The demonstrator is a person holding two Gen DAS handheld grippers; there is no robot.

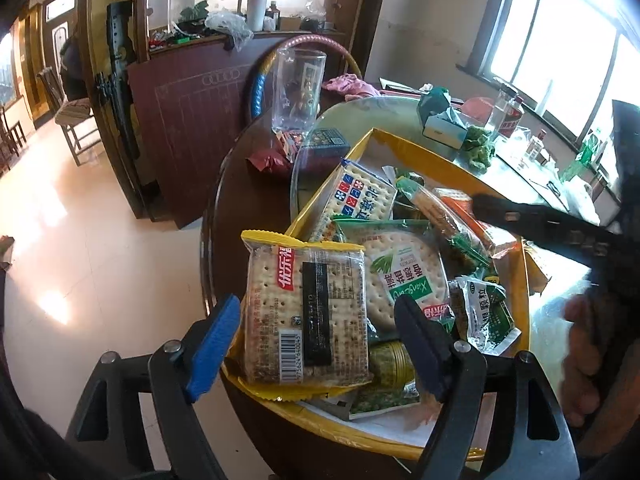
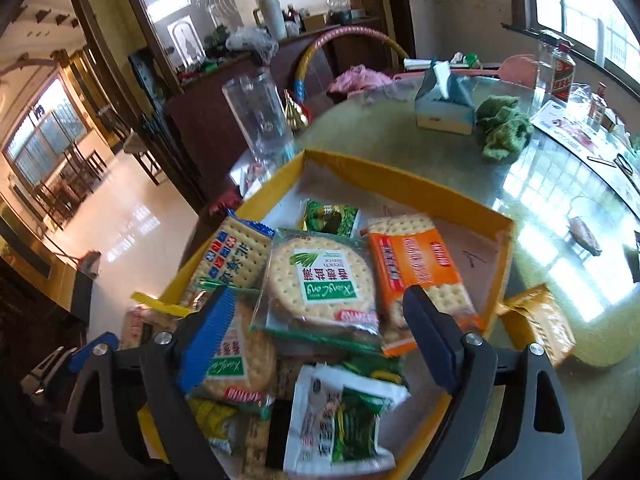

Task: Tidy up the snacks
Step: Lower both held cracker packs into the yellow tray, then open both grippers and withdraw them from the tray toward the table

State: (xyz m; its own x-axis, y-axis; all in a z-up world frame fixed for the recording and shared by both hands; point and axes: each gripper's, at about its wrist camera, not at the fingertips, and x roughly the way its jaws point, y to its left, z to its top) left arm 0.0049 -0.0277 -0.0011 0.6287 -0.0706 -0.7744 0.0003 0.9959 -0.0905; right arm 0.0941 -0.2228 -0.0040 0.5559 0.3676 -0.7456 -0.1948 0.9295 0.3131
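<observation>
The yellow-edged cracker pack [image 1: 306, 312] sits between the spread left gripper [image 1: 316, 344], at the yellow box's [image 1: 516, 280] near corner; the right gripper [image 2: 316, 340] gapes above that box.

In the right wrist view, the white-and-green sachet [image 2: 340, 420] was smeared by blur, its print unreadable. The yellow box [image 2: 400, 176] ran under the jaws, its near wall hidden. In the left wrist view, the right gripper [image 1: 560, 232] (dark, blurred) hid part of the orange cracker pack [image 1: 472, 216].

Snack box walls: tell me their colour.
Yellow. The box walls show best in the right wrist view, around the cracker packets.
</observation>
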